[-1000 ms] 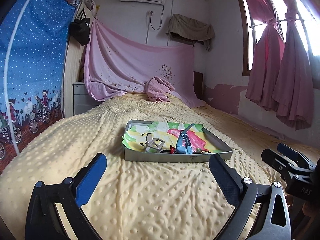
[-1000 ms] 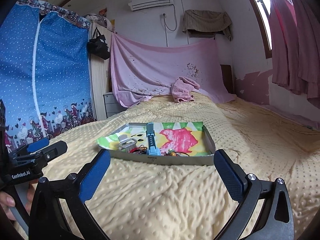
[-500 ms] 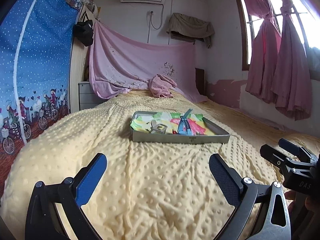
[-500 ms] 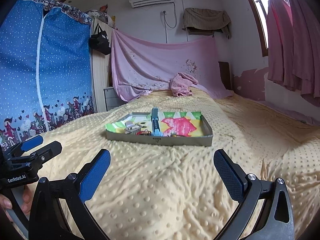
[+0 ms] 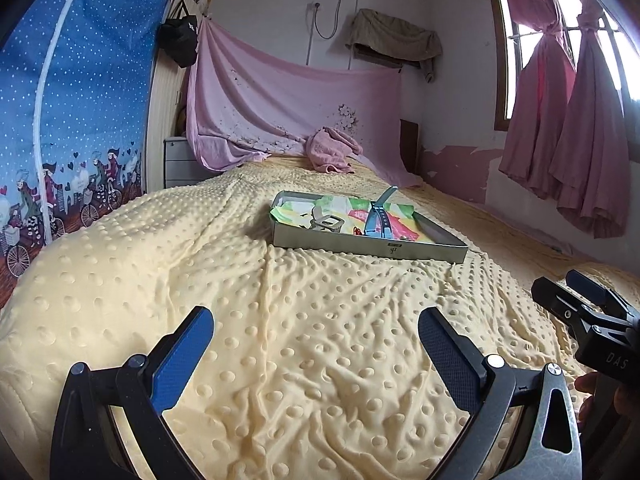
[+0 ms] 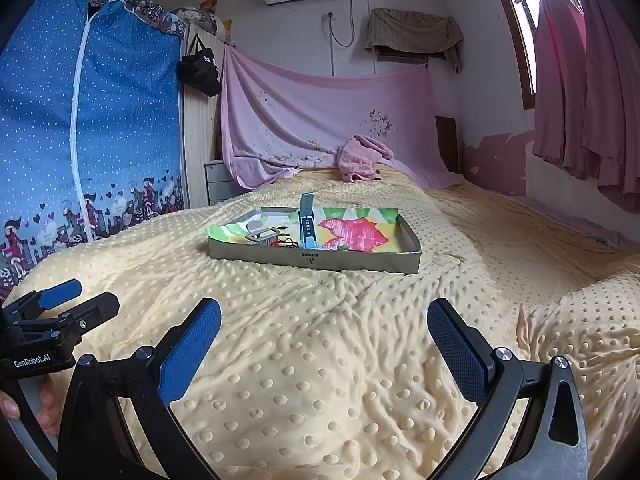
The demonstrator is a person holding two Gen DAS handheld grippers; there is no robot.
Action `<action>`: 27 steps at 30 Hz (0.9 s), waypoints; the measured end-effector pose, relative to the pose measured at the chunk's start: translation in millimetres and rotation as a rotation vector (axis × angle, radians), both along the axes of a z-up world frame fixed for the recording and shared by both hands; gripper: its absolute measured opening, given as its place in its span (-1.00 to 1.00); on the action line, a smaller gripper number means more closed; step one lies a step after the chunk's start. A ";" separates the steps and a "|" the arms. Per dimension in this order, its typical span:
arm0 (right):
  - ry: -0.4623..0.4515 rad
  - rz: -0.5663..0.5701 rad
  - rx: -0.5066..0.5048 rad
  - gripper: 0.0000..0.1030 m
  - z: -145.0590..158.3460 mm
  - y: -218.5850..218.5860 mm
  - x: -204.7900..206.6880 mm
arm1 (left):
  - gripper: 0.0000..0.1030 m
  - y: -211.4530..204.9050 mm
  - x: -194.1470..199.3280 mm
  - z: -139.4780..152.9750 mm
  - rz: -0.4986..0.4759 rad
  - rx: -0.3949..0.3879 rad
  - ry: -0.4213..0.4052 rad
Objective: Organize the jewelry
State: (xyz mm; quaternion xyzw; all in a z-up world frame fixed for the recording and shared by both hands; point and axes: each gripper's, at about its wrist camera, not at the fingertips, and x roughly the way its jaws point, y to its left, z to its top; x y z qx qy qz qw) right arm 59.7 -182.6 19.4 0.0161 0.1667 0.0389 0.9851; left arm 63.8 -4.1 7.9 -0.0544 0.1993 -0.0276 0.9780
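We hold both tools low over the yellow bed (image 6: 320,360), and the tray (image 6: 316,258) with the jewelry lies well ahead of them. The left tool (image 5: 316,344) and the right tool (image 6: 324,332) are both released, jaws wide apart, grasping nothing. From the right tool the tray is almost straight ahead; from the left it lies ahead and a little to the right. So we judge the right one nearer in line. The blue watch strap (image 6: 307,228) points away from us, along the reach. We read "GenRobot.AI" on the left tool and "DAS" on the right; the small mark on the tray wall is too small to read.
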 end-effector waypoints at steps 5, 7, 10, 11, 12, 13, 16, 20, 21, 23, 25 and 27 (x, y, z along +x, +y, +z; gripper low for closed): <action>0.006 -0.004 0.003 0.97 -1.9 -0.1 1.7 | 1.00 0.2 -1.1 -0.4 0.000 0.003 -0.003; 0.005 -0.006 -0.001 0.97 -2.4 0.8 1.5 | 1.00 0.1 -1.4 -0.5 0.001 0.002 -0.004; 0.004 -0.004 -0.003 0.97 -3.0 2.0 1.7 | 1.00 -0.1 -1.7 0.0 0.003 0.005 -0.006; 0.004 -0.004 -0.002 0.97 -3.1 2.2 1.8 | 1.00 0.3 -2.3 0.3 0.003 0.006 -0.006; 0.005 -0.004 0.000 0.97 -2.8 2.0 1.9 | 1.00 0.3 -2.4 0.2 0.003 0.006 -0.006; 0.005 -0.004 0.001 0.97 -2.9 2.1 1.7 | 1.00 0.3 -2.4 0.1 0.003 0.007 -0.005; 0.007 -0.007 0.005 0.97 -3.4 1.7 2.2 | 1.00 0.3 -2.4 0.2 0.002 0.006 -0.006; 0.007 -0.008 0.006 0.97 -3.5 1.7 2.2 | 1.00 -0.2 -2.4 0.2 0.002 0.006 -0.006; 0.007 -0.008 0.006 0.97 -3.8 2.2 2.1 | 1.00 -0.2 -2.4 0.2 0.003 0.007 -0.006; 0.008 -0.007 0.006 0.97 -3.9 2.0 2.4 | 1.00 0.1 -2.7 0.1 0.002 0.007 -0.007; 0.007 -0.008 0.006 0.97 -3.5 1.9 2.2 | 1.00 -0.2 -2.5 0.0 0.002 0.007 -0.007; 0.006 -0.008 0.007 0.97 -3.9 2.0 2.2 | 1.00 -0.5 -2.6 0.1 0.003 0.007 -0.006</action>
